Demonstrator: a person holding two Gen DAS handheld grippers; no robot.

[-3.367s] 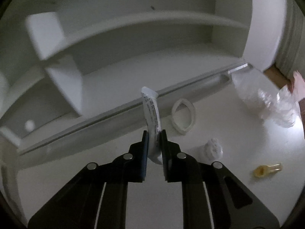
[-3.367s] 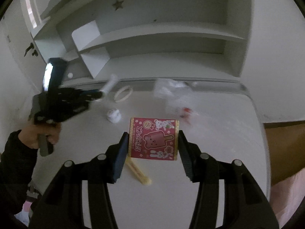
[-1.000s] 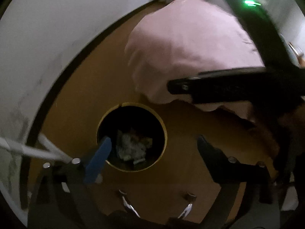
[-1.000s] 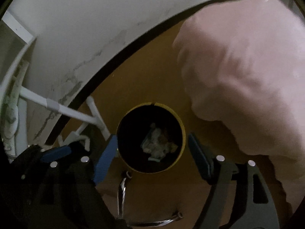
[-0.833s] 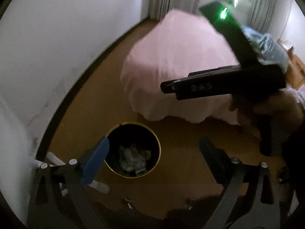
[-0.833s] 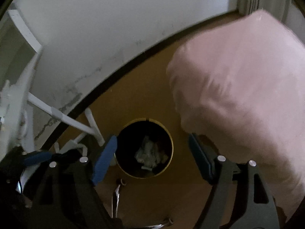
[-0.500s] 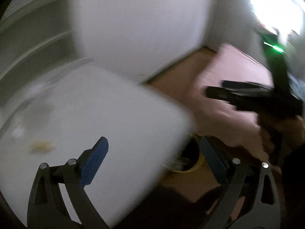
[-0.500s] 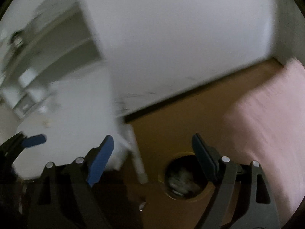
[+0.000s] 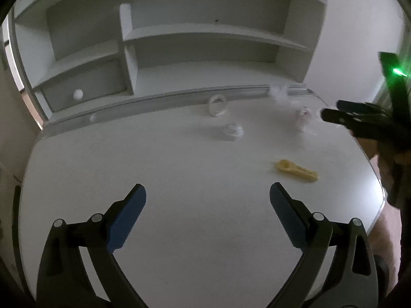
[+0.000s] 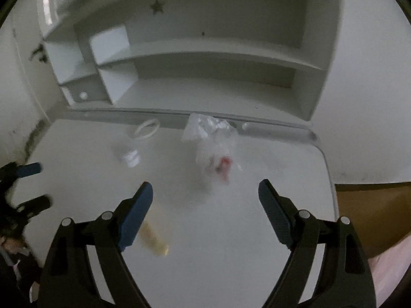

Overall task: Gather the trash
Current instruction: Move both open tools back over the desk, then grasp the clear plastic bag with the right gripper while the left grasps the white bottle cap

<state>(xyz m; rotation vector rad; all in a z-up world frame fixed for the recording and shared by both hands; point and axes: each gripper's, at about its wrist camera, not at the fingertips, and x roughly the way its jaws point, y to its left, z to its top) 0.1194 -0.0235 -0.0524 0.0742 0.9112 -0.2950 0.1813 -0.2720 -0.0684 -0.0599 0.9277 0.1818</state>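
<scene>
Left wrist view: both grippers, left (image 9: 207,200) and right (image 10: 205,195), have swung from the bin back over the bench (image 9: 179,231), jaws wide and empty, with the yellow scrap (image 9: 296,170), tissue (image 9: 232,131) and bag (image 10: 210,138) still left.

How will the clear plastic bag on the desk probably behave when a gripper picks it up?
The clear plastic bag looks thin and crumpled, so it is probably floppy and light. It may sag around the red thing seemingly inside it. The film could slip between fingers.
</scene>
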